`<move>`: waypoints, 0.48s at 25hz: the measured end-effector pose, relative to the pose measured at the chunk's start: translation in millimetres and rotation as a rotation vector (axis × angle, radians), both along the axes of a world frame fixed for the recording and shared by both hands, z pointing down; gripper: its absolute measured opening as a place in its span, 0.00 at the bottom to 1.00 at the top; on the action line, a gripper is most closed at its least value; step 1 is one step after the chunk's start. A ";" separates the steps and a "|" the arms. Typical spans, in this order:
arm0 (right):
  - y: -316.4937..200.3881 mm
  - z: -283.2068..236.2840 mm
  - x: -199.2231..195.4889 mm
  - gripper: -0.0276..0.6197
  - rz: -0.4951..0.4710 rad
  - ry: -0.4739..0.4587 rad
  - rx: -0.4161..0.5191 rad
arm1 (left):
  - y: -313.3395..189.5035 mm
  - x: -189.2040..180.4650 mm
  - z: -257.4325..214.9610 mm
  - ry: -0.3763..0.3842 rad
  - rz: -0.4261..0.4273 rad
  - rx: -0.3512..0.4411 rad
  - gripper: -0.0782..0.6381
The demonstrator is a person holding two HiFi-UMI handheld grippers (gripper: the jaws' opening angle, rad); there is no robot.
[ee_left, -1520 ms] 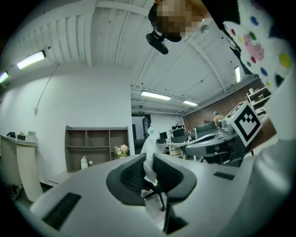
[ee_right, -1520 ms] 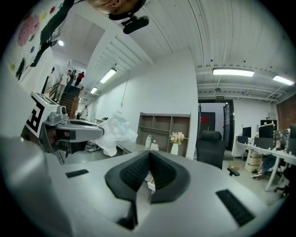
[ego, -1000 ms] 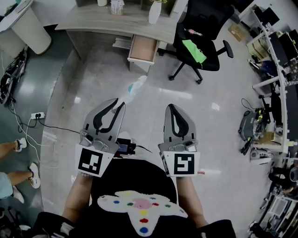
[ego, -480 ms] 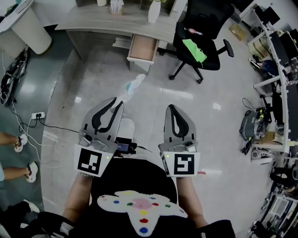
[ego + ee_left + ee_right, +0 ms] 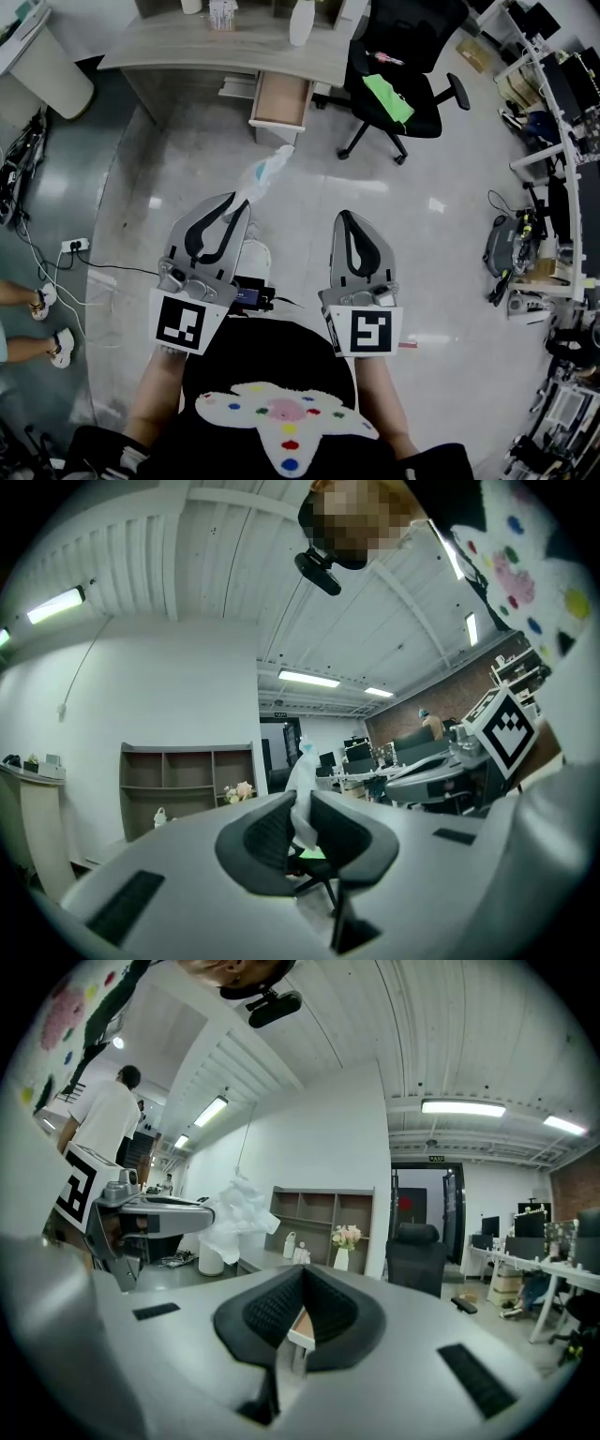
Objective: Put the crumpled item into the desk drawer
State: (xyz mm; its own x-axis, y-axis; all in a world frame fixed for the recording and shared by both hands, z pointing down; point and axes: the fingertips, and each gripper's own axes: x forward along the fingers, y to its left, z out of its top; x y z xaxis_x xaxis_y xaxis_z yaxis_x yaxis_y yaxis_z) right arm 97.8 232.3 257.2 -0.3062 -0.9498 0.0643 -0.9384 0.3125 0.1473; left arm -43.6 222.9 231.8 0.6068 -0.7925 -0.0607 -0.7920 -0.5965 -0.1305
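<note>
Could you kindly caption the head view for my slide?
Left gripper grips a crumpled white item, with the grey desk's open wooden drawer ahead; right gripper shut.

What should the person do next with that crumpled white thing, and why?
Probably step forward, carrying it toward the desk drawer: the left gripper is shut on the crumpled item, and the drawer stands open but well ahead, seemingly out of reach.

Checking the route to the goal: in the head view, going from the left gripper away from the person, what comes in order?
Left gripper → crumpled item pinched in its fingers → open drawer → desk.
</note>
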 end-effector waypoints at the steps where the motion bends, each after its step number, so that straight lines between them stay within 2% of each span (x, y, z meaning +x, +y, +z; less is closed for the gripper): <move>1: -7.1 1.0 -0.1 0.05 0.001 -0.001 -0.005 | -7.0 1.0 1.5 -0.003 0.004 -0.006 0.18; 12: -91.3 4.4 -16.9 0.05 -0.011 -0.011 -0.038 | -89.7 -9.0 12.4 -0.007 0.008 -0.055 0.18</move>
